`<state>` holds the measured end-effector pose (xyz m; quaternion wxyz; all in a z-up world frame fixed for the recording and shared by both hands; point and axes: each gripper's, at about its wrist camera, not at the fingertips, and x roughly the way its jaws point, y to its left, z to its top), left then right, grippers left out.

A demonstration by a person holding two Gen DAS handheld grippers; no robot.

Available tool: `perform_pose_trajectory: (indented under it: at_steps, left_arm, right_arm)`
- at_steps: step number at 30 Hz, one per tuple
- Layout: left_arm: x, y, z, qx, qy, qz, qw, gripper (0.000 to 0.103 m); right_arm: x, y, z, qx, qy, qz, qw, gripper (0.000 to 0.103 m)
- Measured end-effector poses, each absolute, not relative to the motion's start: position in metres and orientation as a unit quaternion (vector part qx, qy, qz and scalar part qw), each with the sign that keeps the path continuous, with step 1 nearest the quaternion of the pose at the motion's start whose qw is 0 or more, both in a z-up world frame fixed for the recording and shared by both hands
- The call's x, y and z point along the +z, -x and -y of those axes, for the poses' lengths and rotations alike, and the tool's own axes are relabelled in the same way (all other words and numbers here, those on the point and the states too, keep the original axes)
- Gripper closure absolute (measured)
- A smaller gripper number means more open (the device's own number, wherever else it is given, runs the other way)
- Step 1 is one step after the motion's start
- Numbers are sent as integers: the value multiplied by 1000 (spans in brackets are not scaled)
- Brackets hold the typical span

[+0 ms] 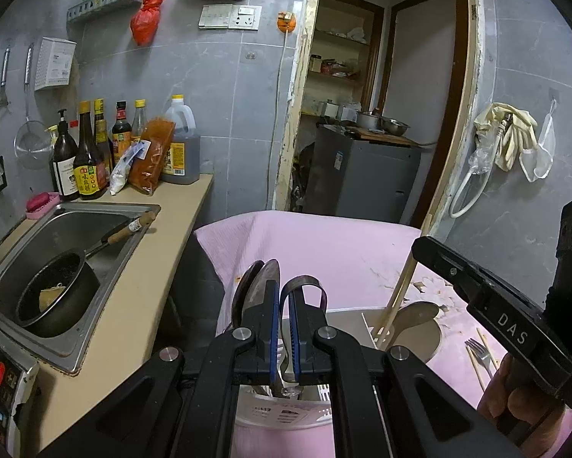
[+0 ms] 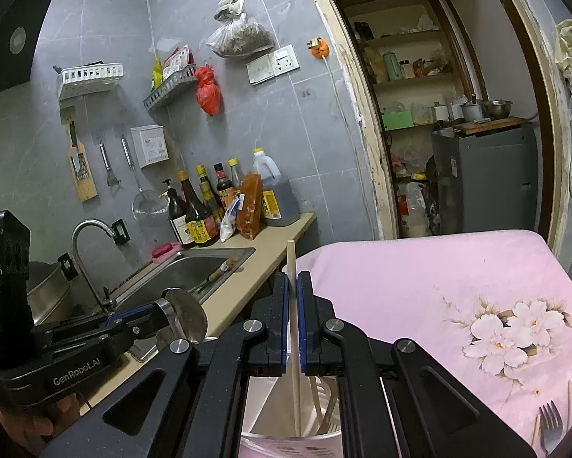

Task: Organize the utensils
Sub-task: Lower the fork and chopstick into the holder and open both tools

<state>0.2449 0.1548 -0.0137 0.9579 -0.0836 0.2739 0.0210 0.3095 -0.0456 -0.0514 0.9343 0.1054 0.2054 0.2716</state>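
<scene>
My left gripper [image 1: 284, 301] is shut on a metal spoon [image 1: 305, 286], its bowl up, held over the white utensil holder [image 1: 282, 416]; the gripper also shows in the right wrist view [image 2: 160, 315]. Another spoon [image 1: 248, 286] stands beside it. My right gripper [image 2: 293, 286] is shut on a wooden chopstick [image 2: 294, 343] that points down into the holder [image 2: 290, 442]. The chopstick [image 1: 398, 290] shows in the left wrist view too. A fork [image 2: 550, 425] and loose chopsticks [image 2: 569, 400] lie on the pink cloth [image 2: 419, 278].
A steel sink [image 1: 49, 225] with a black pot [image 1: 57, 294] is to the left. Sauce bottles [image 1: 91, 152] stand at the back of the beige counter [image 1: 141, 286]. A doorway with a grey cabinet [image 1: 362, 175] is behind the table.
</scene>
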Motion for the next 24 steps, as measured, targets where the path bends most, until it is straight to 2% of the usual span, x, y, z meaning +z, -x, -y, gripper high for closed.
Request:
perform_pose_trajectory:
  at_steps: [24]
  left_arm:
    - [-12,-245,-152,15,91,-281,955,97]
  right_arm:
    - [-50,-309,55,266,-123,-210,933,97]
